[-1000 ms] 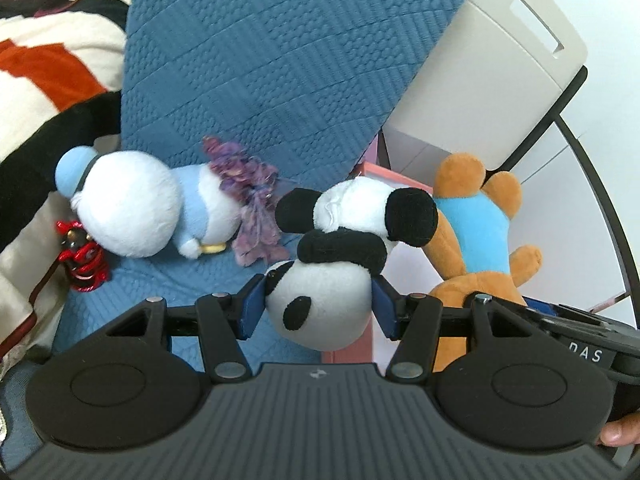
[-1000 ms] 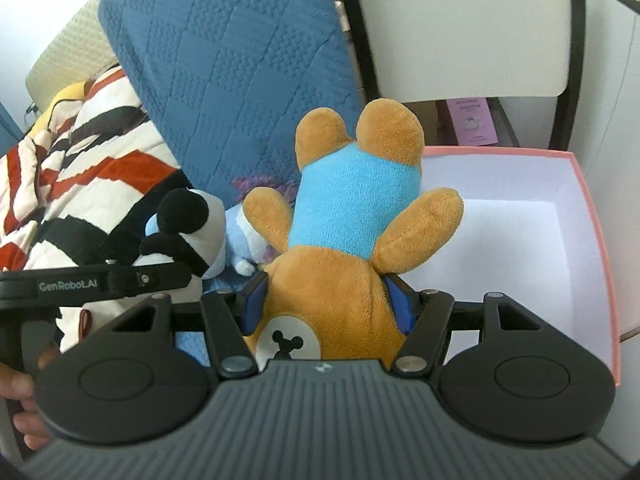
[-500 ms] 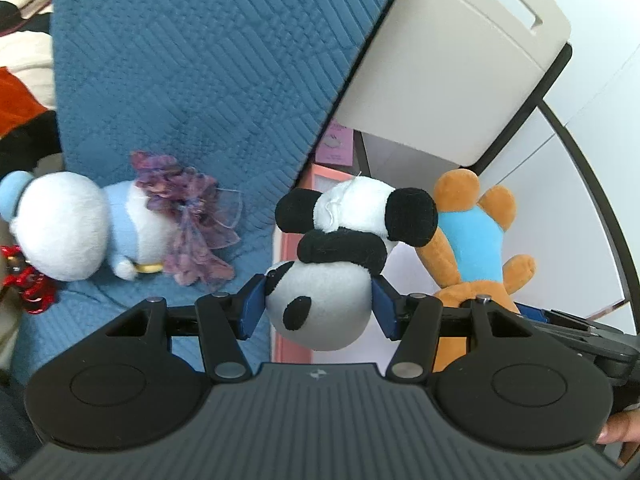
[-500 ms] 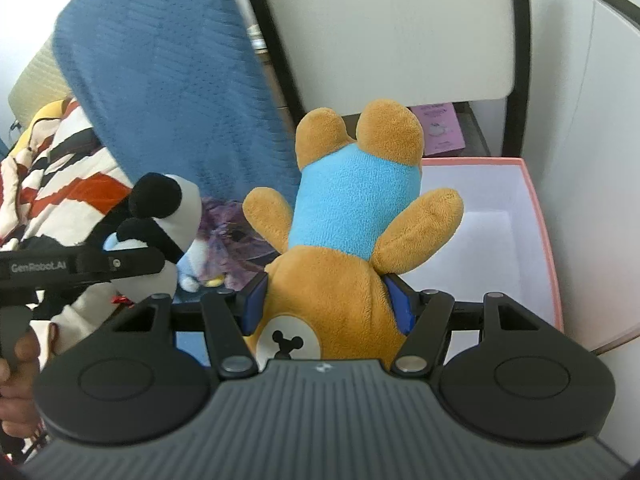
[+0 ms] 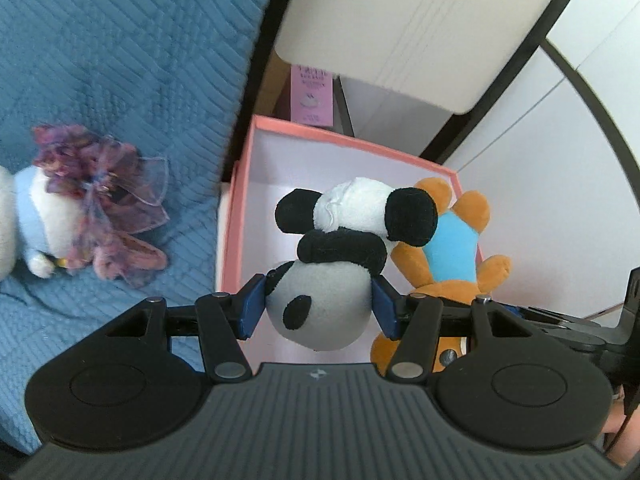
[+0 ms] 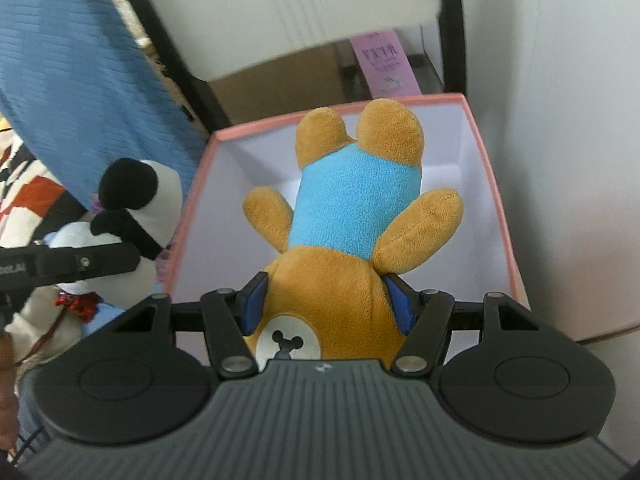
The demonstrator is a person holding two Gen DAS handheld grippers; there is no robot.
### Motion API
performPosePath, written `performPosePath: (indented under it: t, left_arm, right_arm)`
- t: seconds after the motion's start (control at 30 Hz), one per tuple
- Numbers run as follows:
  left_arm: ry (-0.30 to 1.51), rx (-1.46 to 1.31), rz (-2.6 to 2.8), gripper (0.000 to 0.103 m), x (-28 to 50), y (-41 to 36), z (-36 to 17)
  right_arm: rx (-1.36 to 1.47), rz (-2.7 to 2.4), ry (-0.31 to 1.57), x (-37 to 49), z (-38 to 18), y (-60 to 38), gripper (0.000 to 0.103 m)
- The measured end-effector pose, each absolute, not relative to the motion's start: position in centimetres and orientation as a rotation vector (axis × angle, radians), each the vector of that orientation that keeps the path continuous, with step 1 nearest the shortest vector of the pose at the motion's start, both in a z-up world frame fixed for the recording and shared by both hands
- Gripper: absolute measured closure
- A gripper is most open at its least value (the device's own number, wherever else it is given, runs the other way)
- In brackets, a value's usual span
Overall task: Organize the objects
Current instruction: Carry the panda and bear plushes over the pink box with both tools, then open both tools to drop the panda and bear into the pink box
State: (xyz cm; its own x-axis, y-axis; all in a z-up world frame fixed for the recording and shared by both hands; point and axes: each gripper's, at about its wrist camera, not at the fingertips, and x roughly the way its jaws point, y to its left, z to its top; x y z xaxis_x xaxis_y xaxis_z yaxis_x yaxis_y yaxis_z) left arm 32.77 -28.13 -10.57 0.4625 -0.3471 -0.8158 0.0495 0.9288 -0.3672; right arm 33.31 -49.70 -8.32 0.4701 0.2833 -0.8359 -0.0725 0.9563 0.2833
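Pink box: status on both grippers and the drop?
Left gripper shut on panda. Right gripper shut on bear. Both toys head-down over pink box. Nothing blocking.

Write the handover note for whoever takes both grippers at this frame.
Left gripper: jaws shut on the panda plush, head down over the pink box.
Right gripper: jaws shut on the brown bear, head down over the same box.
Done: both toys lifted and carried to the box, which looks empty.
Left: release both inside, then fetch the white-and-blue plush lying on the blue quilt.
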Motion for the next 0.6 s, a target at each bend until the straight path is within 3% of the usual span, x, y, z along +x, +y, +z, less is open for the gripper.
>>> performPosePath:
  t: [0.4,0.43,0.5,0.57,0.6]
  left_arm:
    - [1.093,-0.303,-0.24,0.04,33.9,-28.8,-12.7]
    - [1.084,-0.312,-0.248,0.039,33.9,-28.7,-12.6]
    - [1.094,-0.327,-0.245,0.028,33.7,-28.3,-12.1]
    - [1.081,-0.328,-0.237,0.027,33.4,-28.0,-11.5]
    - [1.076,-0.327,-0.236,0.027,33.1,-27.8,-11.2]
  right_arm:
    - [0.235,0.179,1.104,34.5,-10.9,-51.8,0.036]
    - [0.229,0.176,1.101,34.4,-10.8,-51.7,0.034]
    - [0.223,0.165,1.092,34.4,-10.3,-51.7,0.029]
    - [0.232,0.164,1.089,34.4,-10.0,-51.9,0.017]
    - [0.235,0.167,1.085,34.2,-9.7,-51.9,0.016]
